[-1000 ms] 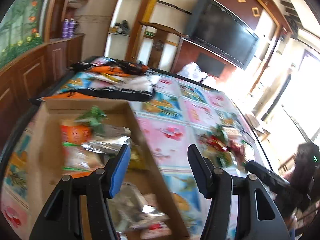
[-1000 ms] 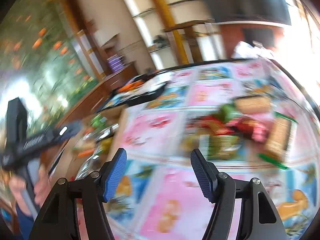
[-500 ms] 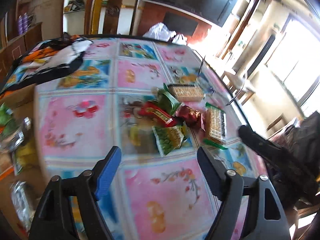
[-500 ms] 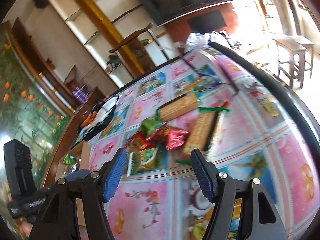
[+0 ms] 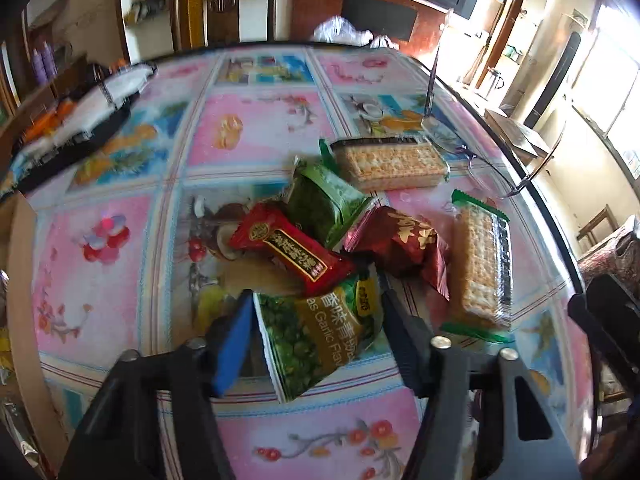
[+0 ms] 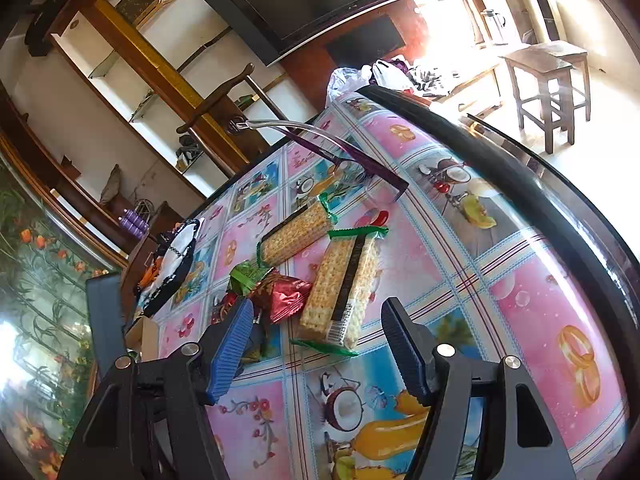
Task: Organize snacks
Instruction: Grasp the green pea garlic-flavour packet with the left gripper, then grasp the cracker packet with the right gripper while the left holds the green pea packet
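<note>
A pile of snacks lies on the flowered tablecloth (image 5: pixel 260 128). My left gripper (image 5: pixel 318 322) is open, its jaws on either side of a green garlic-pea bag (image 5: pixel 320 332). Beyond it lie a red packet (image 5: pixel 288 248), a green packet (image 5: pixel 324 200), a dark red foil packet (image 5: pixel 400 240) and two cracker packs (image 5: pixel 390 162) (image 5: pixel 480 264). My right gripper (image 6: pixel 318 338) is open just in front of the near cracker pack (image 6: pixel 344 284); the foil packet (image 6: pixel 284 294) sits left of it.
A cardboard box edge (image 5: pixel 18 248) with snacks stands at the table's left. Eyeglasses (image 5: pixel 492 176) lie near the right rim. A black-and-white cloth (image 5: pixel 84 120) lies at the back left. The table's dark edge (image 6: pixel 540 184) curves close on the right. A stool (image 6: pixel 548 76) stands beyond.
My left gripper has swung from the box to the snack pile and come down around the green pea bag. My right gripper has closed in on the near cracker pack.
</note>
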A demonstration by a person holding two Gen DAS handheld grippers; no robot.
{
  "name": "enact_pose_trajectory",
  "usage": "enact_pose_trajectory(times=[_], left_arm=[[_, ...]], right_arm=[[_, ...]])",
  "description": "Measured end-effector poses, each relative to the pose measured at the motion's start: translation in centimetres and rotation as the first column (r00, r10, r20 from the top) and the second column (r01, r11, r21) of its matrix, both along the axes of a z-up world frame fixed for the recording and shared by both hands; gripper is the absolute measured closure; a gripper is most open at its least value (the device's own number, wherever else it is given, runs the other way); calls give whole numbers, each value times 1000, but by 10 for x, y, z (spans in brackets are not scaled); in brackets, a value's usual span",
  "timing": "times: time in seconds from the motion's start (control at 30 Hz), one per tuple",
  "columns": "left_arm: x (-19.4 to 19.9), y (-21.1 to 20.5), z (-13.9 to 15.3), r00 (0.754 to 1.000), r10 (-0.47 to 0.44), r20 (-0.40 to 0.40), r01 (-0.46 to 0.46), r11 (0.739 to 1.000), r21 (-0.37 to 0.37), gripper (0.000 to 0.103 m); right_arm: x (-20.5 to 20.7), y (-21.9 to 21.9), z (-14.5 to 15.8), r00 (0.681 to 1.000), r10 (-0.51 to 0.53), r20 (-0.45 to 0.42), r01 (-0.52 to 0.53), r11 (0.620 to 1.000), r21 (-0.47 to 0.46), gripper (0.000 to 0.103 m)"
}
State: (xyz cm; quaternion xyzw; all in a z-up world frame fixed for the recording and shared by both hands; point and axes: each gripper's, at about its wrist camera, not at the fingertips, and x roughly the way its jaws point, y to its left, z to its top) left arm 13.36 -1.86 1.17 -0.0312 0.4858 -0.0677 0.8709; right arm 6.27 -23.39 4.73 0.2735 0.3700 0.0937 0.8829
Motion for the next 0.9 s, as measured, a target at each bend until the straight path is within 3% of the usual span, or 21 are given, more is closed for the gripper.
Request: enact_pose_trajectory(times=[0.1,0.33,0.53,0.73,0.9], left_arm=[[-5,1,-1,1000,1,13,-1,1000,20,54],[-49,24,1,1000,-20,13,19,999,50,55],[-62,40,0,999,-20,29,19,1000,13,55],[-63,39,0,999,-32,38,31,999,16,55],[-64,40,0,999,-37,36,37,999,15,55]], right_arm=[[2,-3,-2,1000,-22,-5,22,1000,-8,33],[9,-4,-13,998,-48,-50,46,998,-43,33],[23,11,-19,996,-51,-71,43,994,-103,32],[50,35,-26,992,-70,-104,46,976,-215,32],[66,62,-34,989,-51,-139,-7,923,-386,35]])
